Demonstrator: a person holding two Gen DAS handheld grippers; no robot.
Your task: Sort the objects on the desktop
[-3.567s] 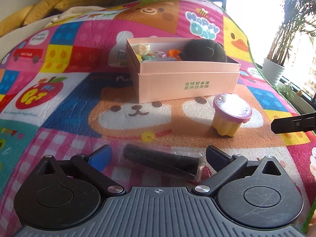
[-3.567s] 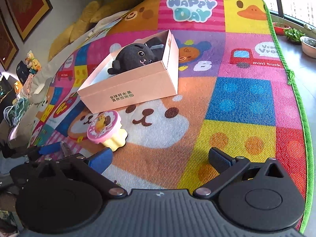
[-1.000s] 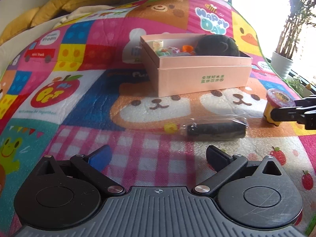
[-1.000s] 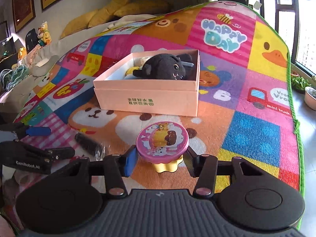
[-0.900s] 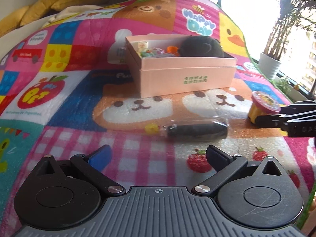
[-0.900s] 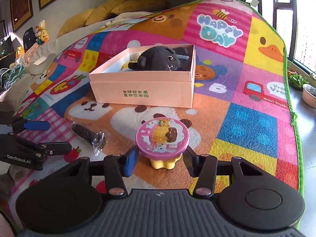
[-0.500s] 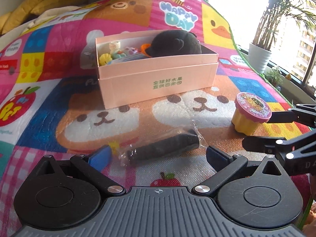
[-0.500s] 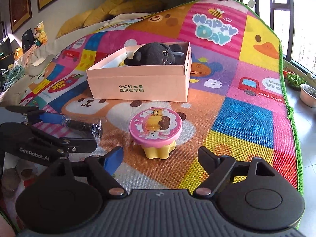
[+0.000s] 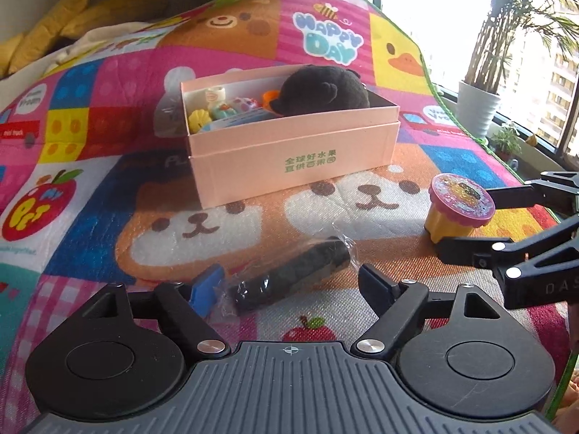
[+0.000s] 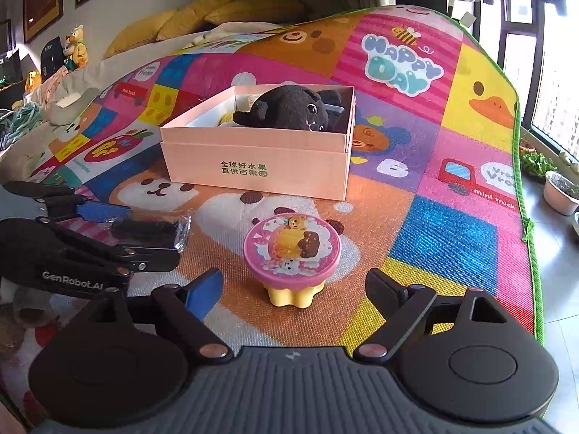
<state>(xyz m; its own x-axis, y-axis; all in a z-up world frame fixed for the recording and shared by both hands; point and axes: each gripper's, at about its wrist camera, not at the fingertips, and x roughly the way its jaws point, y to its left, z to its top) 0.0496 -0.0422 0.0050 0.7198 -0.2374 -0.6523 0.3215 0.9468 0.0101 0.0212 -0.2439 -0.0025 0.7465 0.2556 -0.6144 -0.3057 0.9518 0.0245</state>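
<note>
A black roll in clear wrap (image 9: pixel 289 275) lies on the play mat between the fingers of my left gripper (image 9: pixel 291 285). Its jaws are closing; the blue pad (image 9: pixel 206 289) touches the wrap, while the other finger stands clear of it. A yellow pudding cup with a pink lid (image 10: pixel 291 253) stands upright between the tips of my right gripper (image 10: pixel 294 287), whose jaws are opening and do not press on it. Behind both sits the pink box (image 9: pixel 289 159), which holds a black plush (image 9: pixel 322 90) and small toys.
The colourful play mat (image 10: pixel 452 238) ends at a green edge (image 10: pixel 521 181) on the right. Beyond that edge are bare floor and potted plants (image 10: pixel 561 191). Yellow cushions (image 10: pixel 217 11) lie far behind the box. The right gripper's fingers (image 9: pixel 470 249) flank the cup.
The right gripper has let go of the pudding cup and spread its fingers. The left gripper has come up to the wrapped roll, which now lies between its narrowing fingers.
</note>
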